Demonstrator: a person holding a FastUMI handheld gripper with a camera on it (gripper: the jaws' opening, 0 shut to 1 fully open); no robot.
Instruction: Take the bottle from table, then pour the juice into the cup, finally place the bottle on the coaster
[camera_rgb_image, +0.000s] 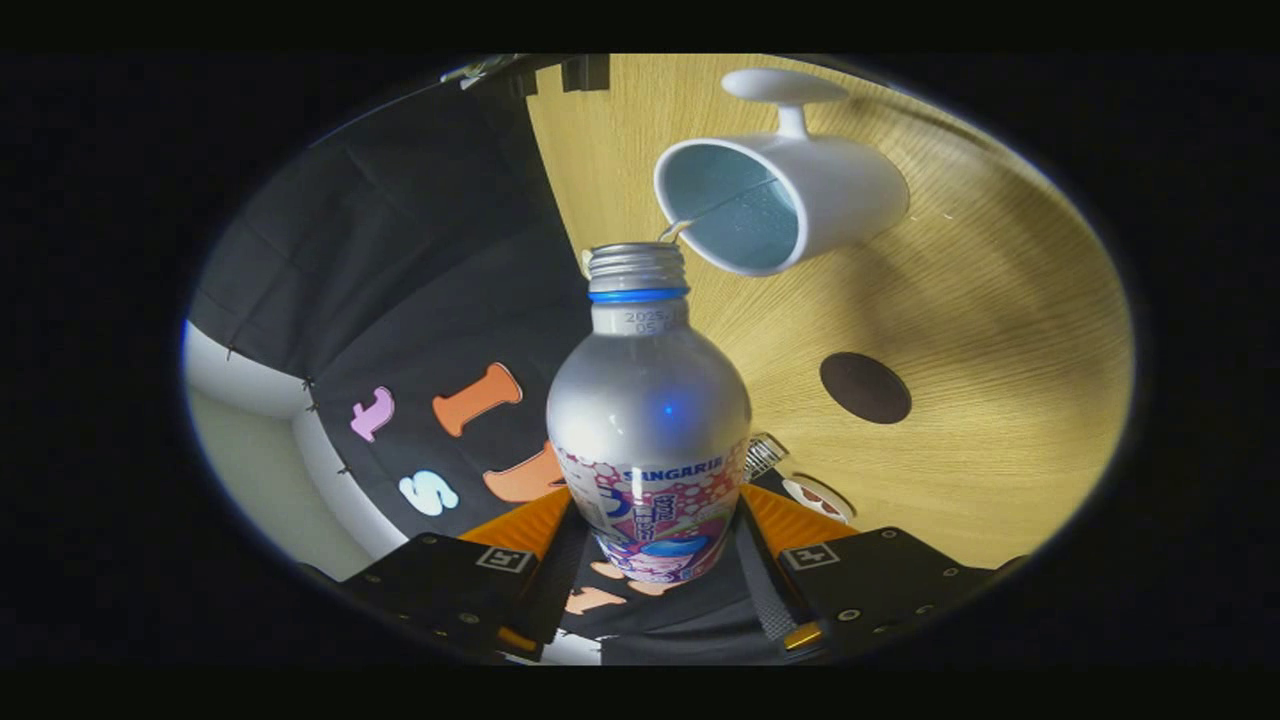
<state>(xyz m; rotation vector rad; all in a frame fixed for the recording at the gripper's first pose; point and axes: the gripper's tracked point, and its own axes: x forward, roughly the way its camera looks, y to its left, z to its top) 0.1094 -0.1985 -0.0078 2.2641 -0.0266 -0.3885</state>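
bottle (648, 400): silver body, blue neck ring, pink-and-blue printed label
cup (780, 195): white outside, pale blue inside
coaster (865, 387): dark brown
table (1000, 330): light wood grain

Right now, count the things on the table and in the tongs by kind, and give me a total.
Bottles: 1, the silver bottle, clamped between the tongs
Cups: 1, the white cup on the wooden table
Coasters: 1, the dark round coaster
Total: 3

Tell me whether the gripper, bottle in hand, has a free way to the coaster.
Probably yes. The gripper is shut on the bottle, which is pouring into the cup. The dark coaster lies bare on the wooden table, apart from the cup, nothing between.
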